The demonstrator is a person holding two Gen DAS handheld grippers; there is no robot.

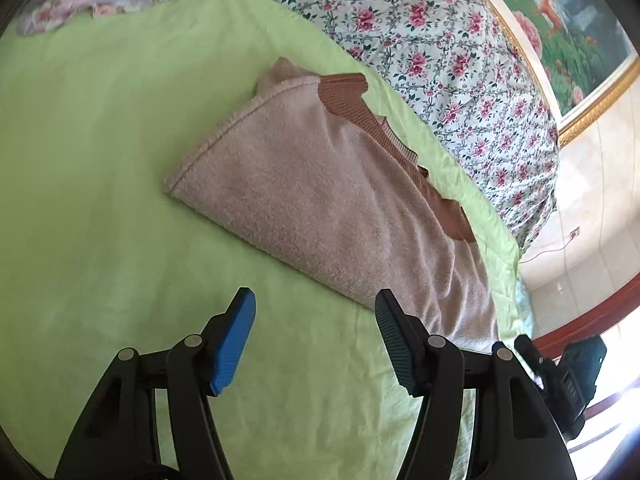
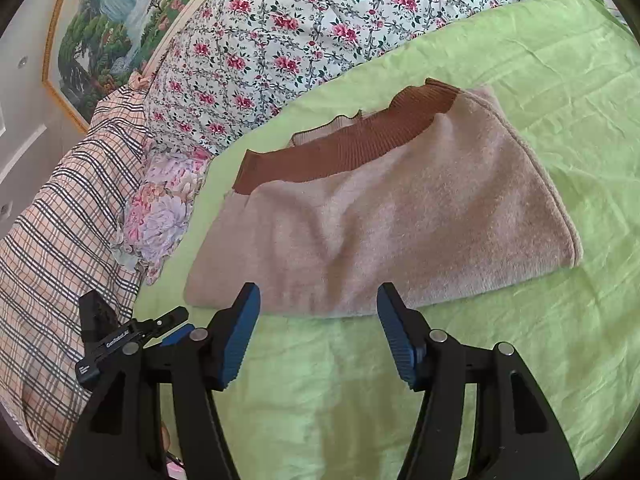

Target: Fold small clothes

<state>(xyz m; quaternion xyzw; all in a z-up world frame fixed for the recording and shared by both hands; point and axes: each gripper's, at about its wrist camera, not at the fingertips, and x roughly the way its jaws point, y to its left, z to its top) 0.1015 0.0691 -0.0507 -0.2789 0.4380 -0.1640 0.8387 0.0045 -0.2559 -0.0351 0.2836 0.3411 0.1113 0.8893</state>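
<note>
- My left gripper (image 1: 314, 302) stood with its jaws spread wide and nothing between them; the ribbed blue pads (image 1: 234, 344) faced each other across bare sheet.
- My right gripper (image 2: 318, 298) was likewise parted and held nothing, its fingertips just short of the near folded edge of the garment.
- The folded pink fleece sweater (image 2: 384, 216) lay flat directly ahead of the right gripper, a fuzzy, soft-napped slab with a stitched seam along its rounded far-right edge.
- From the left gripper, that same sweater (image 1: 320, 200) sat ahead and to the right, its near corner just beside the right finger.
- A brown rib-knit band (image 2: 340, 148) ran along the sweater's far side, wavy at its edge.
- Everything rested on a lime-green sheet (image 2: 520, 340), lightly creased.
- Beyond the sweater rose a puffy floral quilt (image 2: 280, 32), white with red roses.
- Left of the right gripper lay a plaid cloth (image 2: 60, 240), tan with dark checks.
- My left gripper's black frame (image 2: 120, 336) showed at the lower left of the right wrist view.
</note>
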